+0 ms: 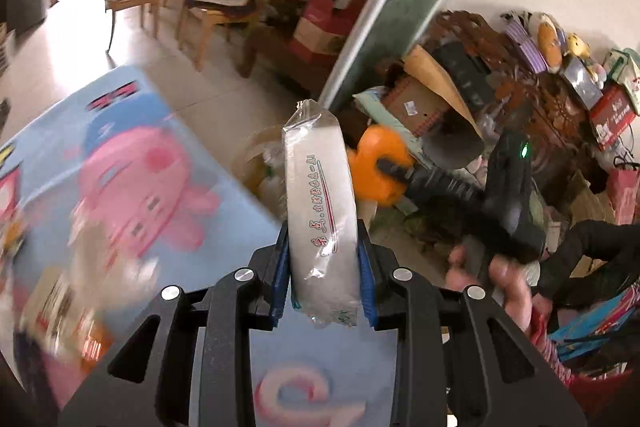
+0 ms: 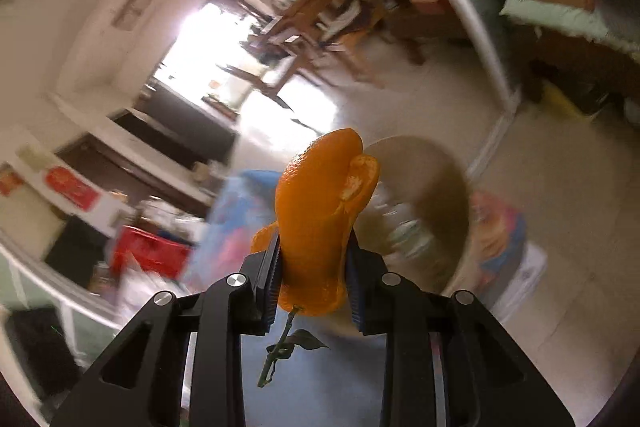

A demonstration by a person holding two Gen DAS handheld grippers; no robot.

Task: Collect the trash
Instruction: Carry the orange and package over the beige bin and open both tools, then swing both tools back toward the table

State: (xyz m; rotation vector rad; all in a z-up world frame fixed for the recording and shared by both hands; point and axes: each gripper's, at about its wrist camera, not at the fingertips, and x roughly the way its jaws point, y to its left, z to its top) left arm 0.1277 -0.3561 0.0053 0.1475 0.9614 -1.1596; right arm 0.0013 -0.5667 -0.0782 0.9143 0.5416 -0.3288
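Surroundings: a blue play mat with a pink cartoon figure [image 1: 132,187] covers the floor; wooden chairs [image 1: 216,7] and stacked cardboard boxes [image 1: 320,31] stand beyond it. One round tan bin [image 2: 452,187] sits on the floor ahead of both tools and contains pale, blurred wrappers. The left gripper [image 1: 324,267] is clamped on one clear plastic packet with red print [image 1: 320,195]. The right gripper [image 2: 312,275] is clamped on one orange citrus peel with stem and leaf [image 2: 320,219], near the bin rim.

Cartoon mat [image 1: 132,167] motion-blurred — bin [image 2: 424,211] contents unreadable.
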